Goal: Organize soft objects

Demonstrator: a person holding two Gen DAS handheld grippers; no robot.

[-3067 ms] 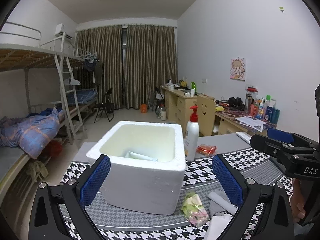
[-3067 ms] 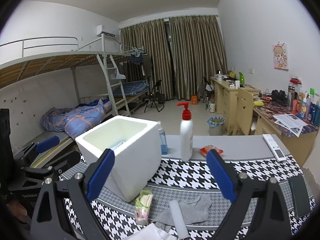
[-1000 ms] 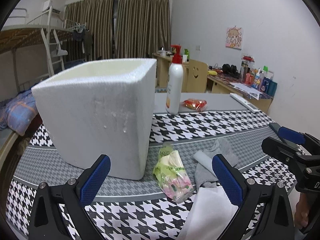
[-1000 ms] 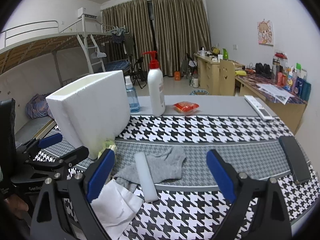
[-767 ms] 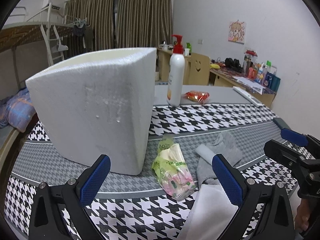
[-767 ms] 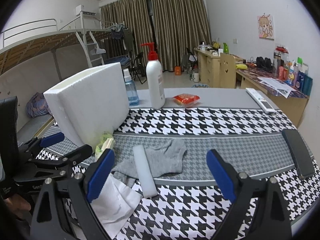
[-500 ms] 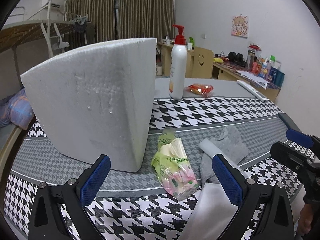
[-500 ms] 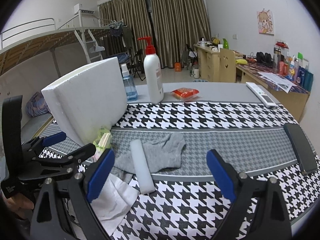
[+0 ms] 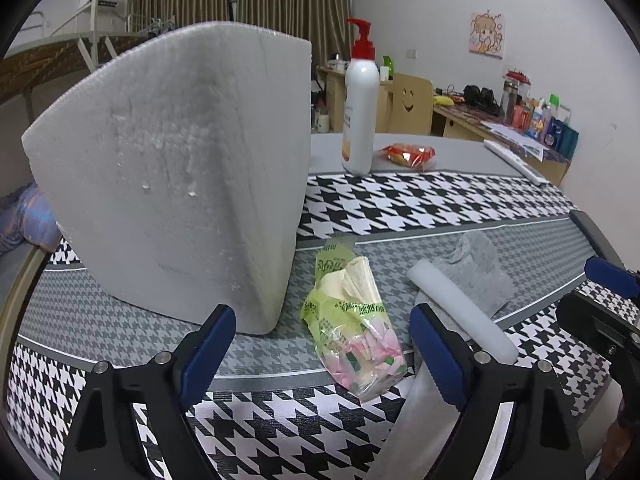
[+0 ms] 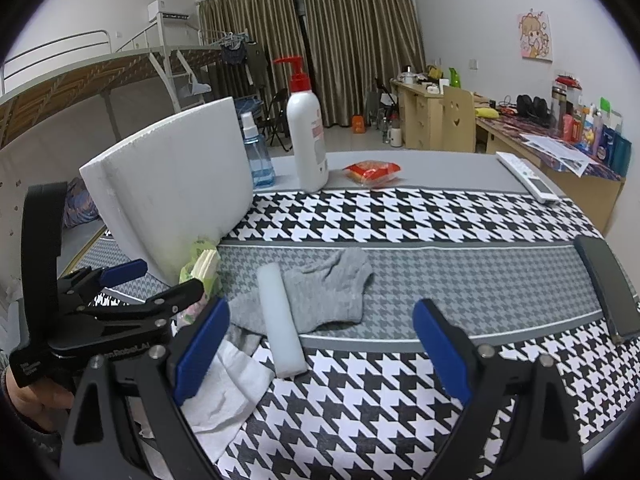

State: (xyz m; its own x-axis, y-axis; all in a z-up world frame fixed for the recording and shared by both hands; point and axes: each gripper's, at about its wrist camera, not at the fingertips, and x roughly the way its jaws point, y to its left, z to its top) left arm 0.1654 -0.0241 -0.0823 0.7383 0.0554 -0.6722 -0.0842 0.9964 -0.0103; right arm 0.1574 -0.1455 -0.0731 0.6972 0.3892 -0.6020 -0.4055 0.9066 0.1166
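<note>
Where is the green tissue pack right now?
In the left wrist view the green tissue pack lies on the houndstooth cloth, just right of the white foam box and left of the grey sock.

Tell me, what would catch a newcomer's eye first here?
Probably the big white foam box looming at the left on the houndstooth cloth. Right beside it lies a green tissue pack, between the open left gripper's blue pads. Further right, a grey sock lies with a white roll on it.
</note>
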